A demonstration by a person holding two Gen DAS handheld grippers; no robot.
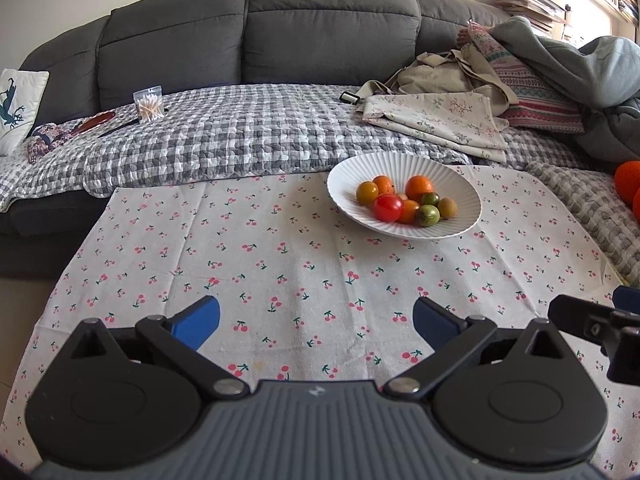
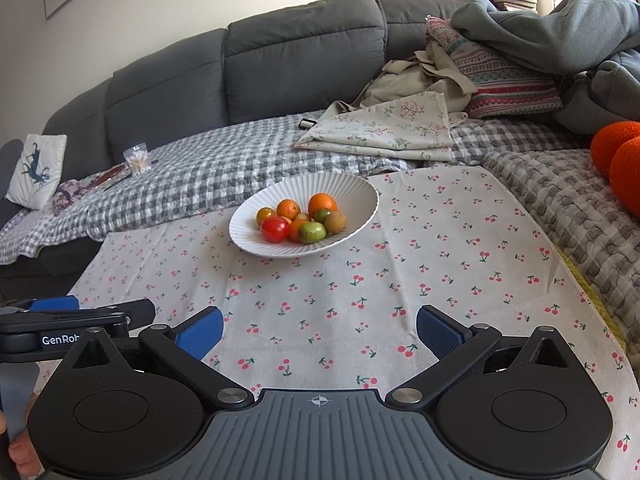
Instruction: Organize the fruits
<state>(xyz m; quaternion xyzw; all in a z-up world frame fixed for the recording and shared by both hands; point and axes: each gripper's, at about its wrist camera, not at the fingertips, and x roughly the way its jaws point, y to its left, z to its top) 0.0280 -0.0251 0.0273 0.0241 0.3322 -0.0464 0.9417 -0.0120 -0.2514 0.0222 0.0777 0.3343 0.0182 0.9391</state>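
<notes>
Ahead of both jaws, spread wide with nothing between them, left gripper (image 1: 316,322) and right gripper (image 2: 318,330), a ribbed white bowl (image 1: 448,184) holds eight smooth round fruits (image 1: 387,207) on cherry-print cloth (image 1: 240,264).

Dark grey fabric sofa (image 1: 256,28) along back wall. Grey-white checked quilted blanket (image 1: 240,136) spread over seat. White cherry-print tablecloth (image 1: 280,272) in foreground, far edge overlapping blanket. Clear plastic box of toothpicks (image 1: 149,104) on blanket, left. White cushion with dark animal print (image 1: 18,108) at far left. Folded beige floral cloth (image 1: 436,120) right of centre, striped patterned pillow (image 1: 528,92) behind it, grey-green garment (image 1: 592,60) draped over pillow. Stack of papers (image 1: 524,4) behind sofa.
</notes>
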